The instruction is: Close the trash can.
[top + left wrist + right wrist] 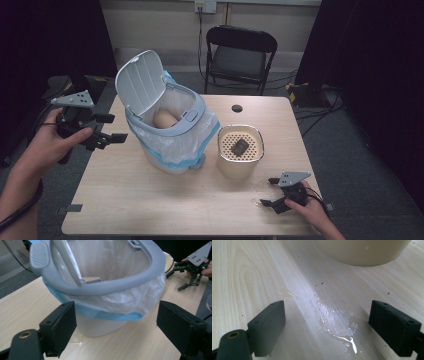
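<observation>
Both sets of jaws stand apart with nothing between them: my left gripper [107, 135] hangs off the table's left edge, aimed at the lined bin [170, 135], and my right gripper [274, 195] sits low by the front right corner, over a small wet patch [334, 320] on the wood. The bin is mid-table with its lid [140, 82] flipped up and a plastic liner [130, 300] folded over the grey rim [120, 283]; something tan lies inside, though I can't tell what. Just right of it is a cream container [240, 150] with a perforated strainer insert holding one dark scrap [240, 146]. My read: one piece of waste is already binned, while the scrap in the strainer is still to go. The spill likely needs wiping, and the lid isn't closed yet.
</observation>
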Demonstrator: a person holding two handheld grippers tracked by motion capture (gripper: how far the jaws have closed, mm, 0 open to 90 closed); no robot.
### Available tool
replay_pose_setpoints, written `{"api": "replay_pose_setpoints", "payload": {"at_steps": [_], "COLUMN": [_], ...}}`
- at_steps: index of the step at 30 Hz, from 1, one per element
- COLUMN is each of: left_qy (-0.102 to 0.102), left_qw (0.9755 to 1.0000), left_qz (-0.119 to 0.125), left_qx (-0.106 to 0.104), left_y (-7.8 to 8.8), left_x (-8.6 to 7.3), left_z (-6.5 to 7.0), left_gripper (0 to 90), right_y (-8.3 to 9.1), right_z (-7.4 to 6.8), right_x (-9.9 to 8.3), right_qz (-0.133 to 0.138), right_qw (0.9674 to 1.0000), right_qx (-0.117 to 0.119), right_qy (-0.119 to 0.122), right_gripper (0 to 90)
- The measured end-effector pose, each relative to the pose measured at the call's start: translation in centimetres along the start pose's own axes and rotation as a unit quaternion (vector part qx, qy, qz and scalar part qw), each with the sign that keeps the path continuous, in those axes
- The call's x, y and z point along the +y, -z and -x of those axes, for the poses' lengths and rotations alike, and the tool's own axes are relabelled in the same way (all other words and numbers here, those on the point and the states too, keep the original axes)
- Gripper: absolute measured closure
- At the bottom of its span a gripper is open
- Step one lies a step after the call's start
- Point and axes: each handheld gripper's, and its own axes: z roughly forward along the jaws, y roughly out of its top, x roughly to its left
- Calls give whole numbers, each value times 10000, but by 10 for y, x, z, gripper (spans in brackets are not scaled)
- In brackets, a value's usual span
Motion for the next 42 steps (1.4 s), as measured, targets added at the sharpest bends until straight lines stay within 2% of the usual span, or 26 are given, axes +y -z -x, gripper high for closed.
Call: {"api": "replay_pose_setpoints", "payload": {"at_steps": [3, 7, 10, 12, 16, 19, 20, 22, 25, 26, 30, 33, 34, 38, 40, 42], "left_qy": [-1, -20, -164, -300, -346, -320, -341, -172, -97, -105, -141, -246, -249, -419, -520, -615], "left_qw": [10000, 9999, 9997, 9993, 9993, 9995, 9994, 9997, 9993, 9993, 9997, 9992, 9992, 9990, 9985, 9976], "left_qz": [-6, 103, 107, -39, 36, 51, 3, -157, -278, -244, 7, -1, 32, 174, 92, -89], "left_qx": [91, 80, 119, 216, 111, 14, 47, 77, 213, 256, 207, 329, 296, -47, -162, -302], "left_y": [-2, -5, -8, -9, -7, -4, -3, -4, -4, -4, -5, -8, -9, -13, -18, -24], "left_x": [11, 22, 32, 37, 42, 44, 44, 40, 36, 37, 45, 55, 59, 76, 83, 88], "left_z": [-4, -5, -2, -1, 0, 0, 0, -2, -6, -8, -8, -5, -4, 7, 13, 17], "left_gripper": [157, 157, 156, 147, 161, 203, 212, 184, 163, 163, 161, 146, 147, 171, 217, 274], "right_y": [0, 0, 0, 0, 0, 0, 0, 0, 0, 0, 0, 0, 0, 0, 0, 0], "right_z": [0, 0, 0, 0, 0, 0, 0, 0, 0, 0, 0, 0, 0, 0, 0, 0], "right_x": [0, 0, 0, 0, 0, 0, 0, 0, 0, 0, 0, 0, 0, 0, 0, 0], "right_qz": [0, -1, 0, 0, 1, 0, -1, -14, -15, -5, 1, 0, 0, -1, 0, -17], "right_qw": [10000, 10000, 10000, 10000, 10000, 10000, 10000, 10000, 10000, 10000, 10000, 10000, 10000, 10000, 10000, 10000], "right_qx": [16, 15, 15, 16, 15, 15, 15, -5, -4, 10, 15, 17, 16, 16, 16, -8], "right_qy": [-3, -2, -2, -1, 0, -2, -1, 5, 5, 1, -1, -2, 1, 1, 1, 6], "right_gripper": [133, 133, 133, 133, 133, 133, 133, 133, 133, 133, 133, 133, 133, 133, 133, 133]}}
